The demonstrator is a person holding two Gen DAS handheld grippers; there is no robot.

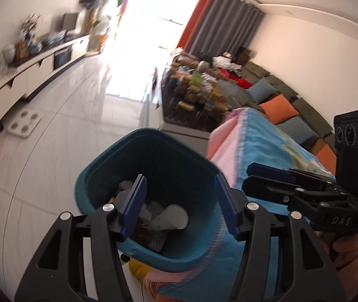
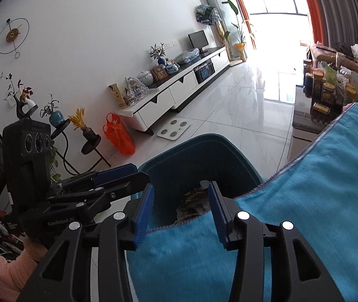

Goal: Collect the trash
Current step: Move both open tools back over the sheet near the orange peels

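Note:
A teal trash bin point(image 1: 169, 166) stands on the floor beside a table draped in a blue and pink cloth point(image 1: 267, 146). Inside it lie crumpled grey and white trash point(image 1: 164, 216). My left gripper point(image 1: 179, 201) is open and empty, right above the bin's mouth. My right gripper point(image 2: 181, 209) is open and empty over the cloth edge, with the bin point(image 2: 199, 161) just ahead and brownish trash point(image 2: 194, 201) visible inside. Each gripper shows in the other's view: the right one point(image 1: 267, 178), the left one point(image 2: 126, 176).
A white TV cabinet point(image 2: 179, 93) with ornaments runs along the far wall. A white scale point(image 2: 173, 129) and an orange bag point(image 2: 118, 133) lie on the tiled floor. A low table crowded with jars point(image 2: 330, 90) and a sofa with cushions point(image 1: 279, 105) stand beyond the cloth.

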